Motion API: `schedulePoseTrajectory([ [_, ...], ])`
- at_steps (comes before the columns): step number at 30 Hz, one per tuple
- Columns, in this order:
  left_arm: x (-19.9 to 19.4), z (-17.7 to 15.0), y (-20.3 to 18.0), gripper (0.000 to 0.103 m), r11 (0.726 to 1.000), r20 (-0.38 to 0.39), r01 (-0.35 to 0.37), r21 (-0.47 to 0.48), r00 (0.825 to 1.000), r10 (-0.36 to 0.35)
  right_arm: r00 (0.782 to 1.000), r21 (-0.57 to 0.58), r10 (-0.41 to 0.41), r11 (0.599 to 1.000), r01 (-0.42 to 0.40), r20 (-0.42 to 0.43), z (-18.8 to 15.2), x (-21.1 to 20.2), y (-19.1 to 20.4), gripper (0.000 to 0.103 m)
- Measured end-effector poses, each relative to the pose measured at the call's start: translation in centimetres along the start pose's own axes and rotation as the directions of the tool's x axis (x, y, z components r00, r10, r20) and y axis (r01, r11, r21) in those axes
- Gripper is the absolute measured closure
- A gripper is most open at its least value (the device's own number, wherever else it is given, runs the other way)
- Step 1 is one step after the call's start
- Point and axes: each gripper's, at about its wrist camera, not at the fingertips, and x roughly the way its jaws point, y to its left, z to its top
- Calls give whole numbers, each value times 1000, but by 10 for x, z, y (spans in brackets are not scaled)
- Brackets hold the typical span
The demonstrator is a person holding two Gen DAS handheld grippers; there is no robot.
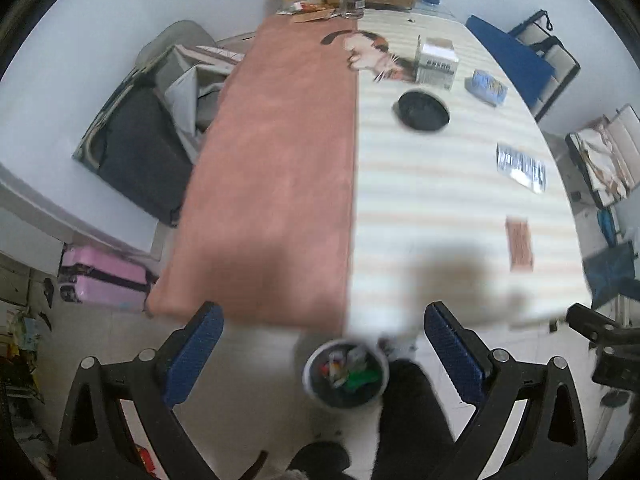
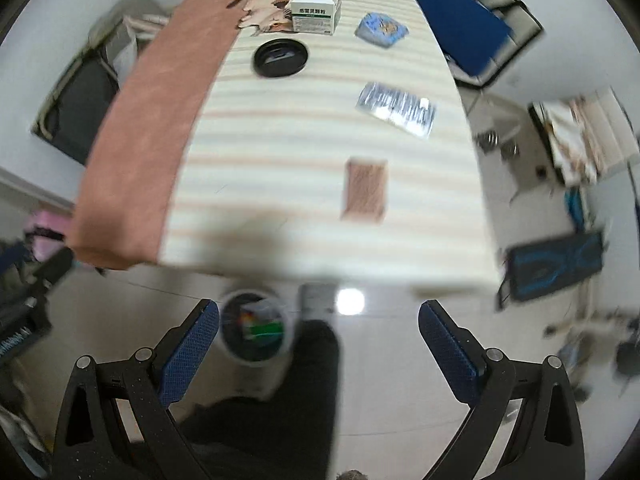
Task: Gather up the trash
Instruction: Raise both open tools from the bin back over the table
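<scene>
So nothing is being carried right now: both the left gripper [image 1: 323, 344] and the right gripper [image 2: 319, 338] are spread wide with nothing between the blue pads. It looks like a between-items stage. The bin [image 1: 346, 374] is seen on the floor at the near table edge, already holding scraps. Still left on the striped table [image 2: 280, 152] are a brown packet [image 2: 365, 190], a silvery wrapper [image 2: 396, 109], a blue pouch [image 2: 382, 30], a black lid [image 2: 281, 58] and a white box [image 2: 316, 14]. Probably the brown packet is reached for next, being nearest; a flat grab at its edge would be needed. Both grippers are held high, angled down over the near table end.
</scene>
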Motion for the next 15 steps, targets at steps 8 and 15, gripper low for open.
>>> schedulePoseTrajectory([
  [8,85,90,-71,0,997,-138,-62,-48,989,55,971,-319,-158,943,95,-179,166,119,-74,2],
  [15,142,130,-105,0,991,-238,-120,-51,966,104,928,-569,-243,821,42,-283,224,216,-86,2],
])
